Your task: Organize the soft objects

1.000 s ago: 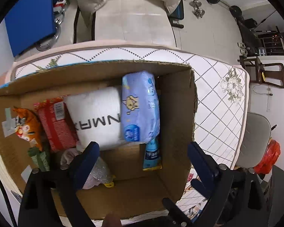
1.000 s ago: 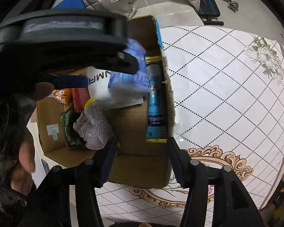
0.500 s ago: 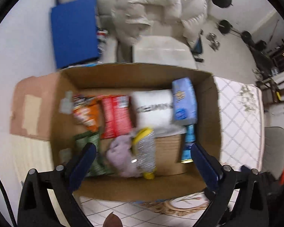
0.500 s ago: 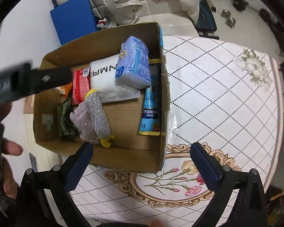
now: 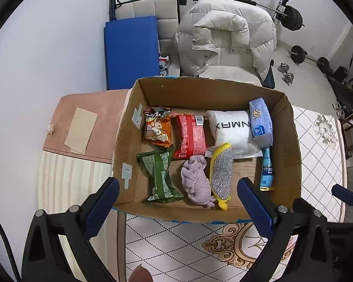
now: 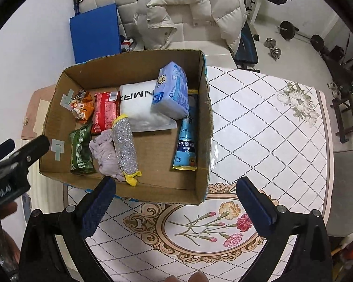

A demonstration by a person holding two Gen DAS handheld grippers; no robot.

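Note:
A cardboard box (image 5: 291, 141) (image 6: 204, 122) stands on the patterned table. It holds a blue tissue pack (image 5: 260, 122) (image 6: 171, 94), a white pillow pack (image 5: 233, 129) (image 6: 138, 103), a red packet (image 5: 190, 136), an orange snack bag (image 5: 157, 127), a green packet (image 5: 160, 176), a lilac cloth (image 5: 196, 181), a silver sponge (image 5: 221, 174) (image 6: 125, 145) and a blue tube (image 5: 267, 171) (image 6: 186, 143). My left gripper (image 5: 176, 202) is open and empty above the box's near edge. My right gripper (image 6: 176, 202) is open and empty over the table in front of the box.
A white padded jacket (image 5: 226, 35) lies over a chair behind the box, beside a blue mat (image 5: 131, 51). Weights (image 5: 294, 18) lie on the floor at the back right. A pink side surface (image 5: 87, 122) is left of the box. The left gripper's arm (image 6: 14, 159) shows at the right view's left edge.
Both grippers have pulled back and up from the box, so the whole box shows. The right gripper's jaws have opened wide. The tissue pack stays in the box.

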